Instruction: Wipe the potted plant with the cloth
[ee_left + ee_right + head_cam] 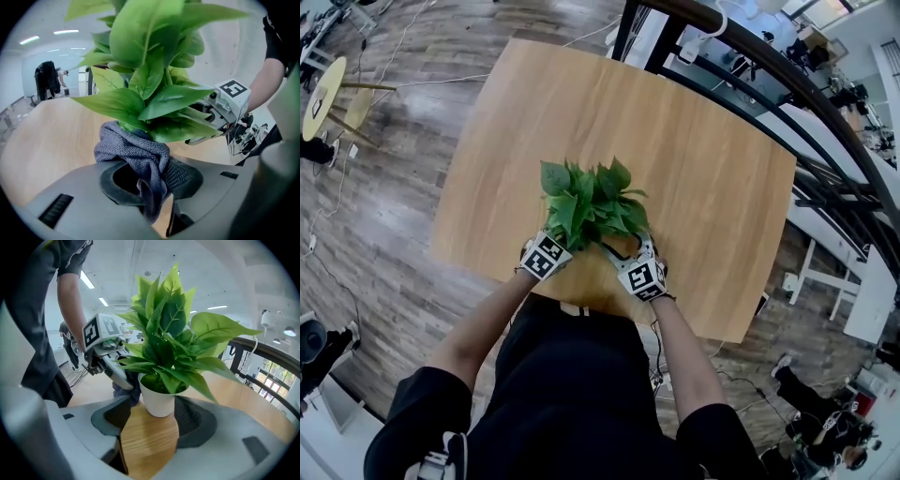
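grey cloth [136, 154] pinched tight in left gripper [152, 182] fingers, held against potted plant [164, 352] lower leaves, right gripper [154, 419] fingers spread round its pot, all on wooden worktop [675, 141]

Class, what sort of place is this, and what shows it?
Probably an open-plan office or lab workspace: strip ceiling lights, white desks beyond a black railing, and a wood-look floor around the wooden table.
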Motion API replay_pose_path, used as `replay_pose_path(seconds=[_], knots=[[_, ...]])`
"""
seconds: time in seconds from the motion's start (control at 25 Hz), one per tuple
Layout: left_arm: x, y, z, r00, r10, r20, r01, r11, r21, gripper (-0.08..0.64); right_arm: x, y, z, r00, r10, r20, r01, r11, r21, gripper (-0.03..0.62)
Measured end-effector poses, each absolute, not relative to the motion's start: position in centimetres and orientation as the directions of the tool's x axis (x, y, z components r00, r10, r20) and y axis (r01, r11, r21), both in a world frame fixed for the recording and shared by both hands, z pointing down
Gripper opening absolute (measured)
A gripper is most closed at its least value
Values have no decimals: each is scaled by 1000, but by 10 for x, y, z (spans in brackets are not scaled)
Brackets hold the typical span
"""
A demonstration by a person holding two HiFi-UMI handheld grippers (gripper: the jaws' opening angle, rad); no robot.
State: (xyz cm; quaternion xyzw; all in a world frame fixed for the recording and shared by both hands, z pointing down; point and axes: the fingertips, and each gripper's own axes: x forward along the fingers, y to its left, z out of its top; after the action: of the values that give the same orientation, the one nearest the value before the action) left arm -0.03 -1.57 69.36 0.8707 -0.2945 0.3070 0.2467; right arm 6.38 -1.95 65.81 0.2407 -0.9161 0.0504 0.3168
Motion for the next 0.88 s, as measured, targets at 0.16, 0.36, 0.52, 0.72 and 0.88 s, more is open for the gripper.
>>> replay_pose_path(seconds=[0.16,0.36,0.52,0.72,0.88], knots=[[-12,-22,696,621,-374,688,-658,-726,199,137,75,-17,669,-649,-428,629,-522,852,42,291],[-15,-35,694,606,-385,696,-678,-708,199,137,79,-38,658,-644,-496,583,-575,816,59,293],[-16,-45,692,596,-399,697,-685,-706,182,137,64,-40,661,-692,-421,586,-490,870,47,293],[-13,-43,692,598,-410,688,-672,-724,153,137,64,-45,661,-670,-441,597,-524,851,41,291],[-5,-32,695,596,-414,688,-673,-724,148,137,66,-46,664,-642,-460,614,-548,835,51,291]])
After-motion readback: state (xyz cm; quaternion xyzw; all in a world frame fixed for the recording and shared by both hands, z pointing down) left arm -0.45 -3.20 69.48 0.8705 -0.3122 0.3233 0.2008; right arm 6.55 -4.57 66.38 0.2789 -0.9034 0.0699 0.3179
